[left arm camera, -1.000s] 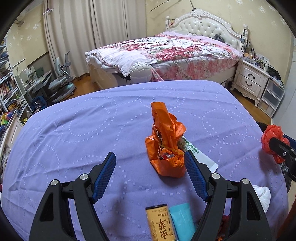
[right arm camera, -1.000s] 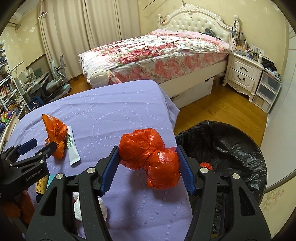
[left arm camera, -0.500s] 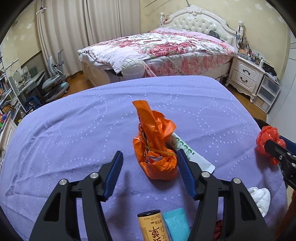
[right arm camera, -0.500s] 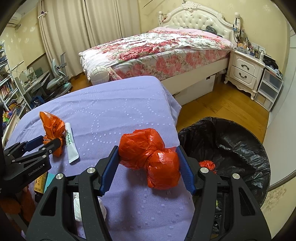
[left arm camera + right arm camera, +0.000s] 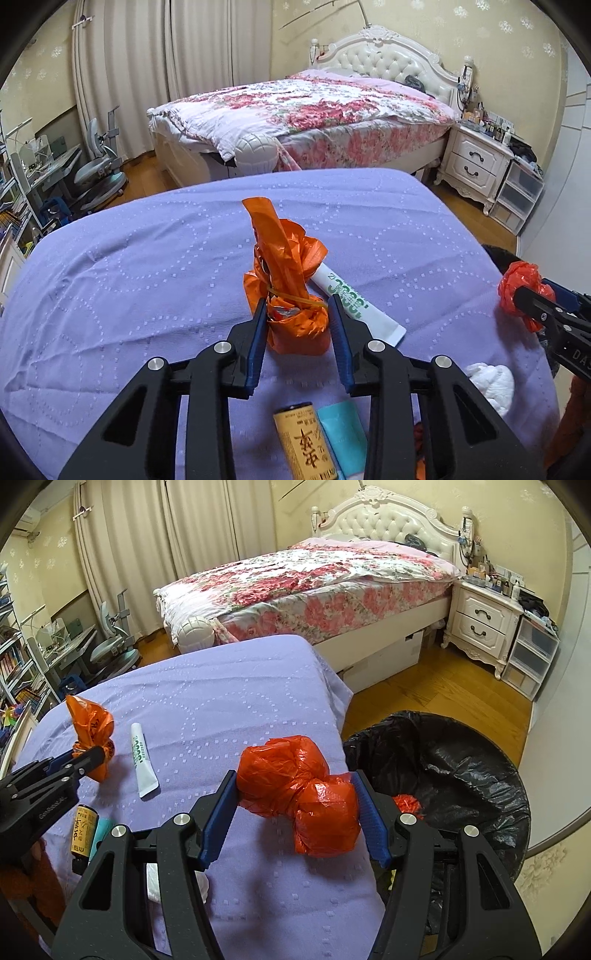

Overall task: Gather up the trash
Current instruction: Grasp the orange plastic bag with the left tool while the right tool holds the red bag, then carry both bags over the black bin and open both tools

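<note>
I am pinching the red bag (image 5: 299, 794) in the right gripper (image 5: 297, 814), its blue pads pressed against both sides of the crumpled bundle, and I am keeping that squeeze firm while the bin (image 5: 461, 775) sits just off the right-hand jaw. To do this well, I judge I should be carrying the bundle fully over the black liner before letting go, since its loose plastic could catch on the rim. The left gripper (image 5: 297, 328) is straddling the orange bag (image 5: 291, 291); its jaws are close against the base on either side, though I cannot tell whether they are truly gripping yet. I should be closing low, below the rubber band (image 5: 295, 299), so the tall twisted top does not slip out. That bag is glossy, creased and tied, standing upright on the purple cloth (image 5: 147, 277), with a white tube (image 5: 354, 306) lying just beyond the right-hand jaw.
</note>
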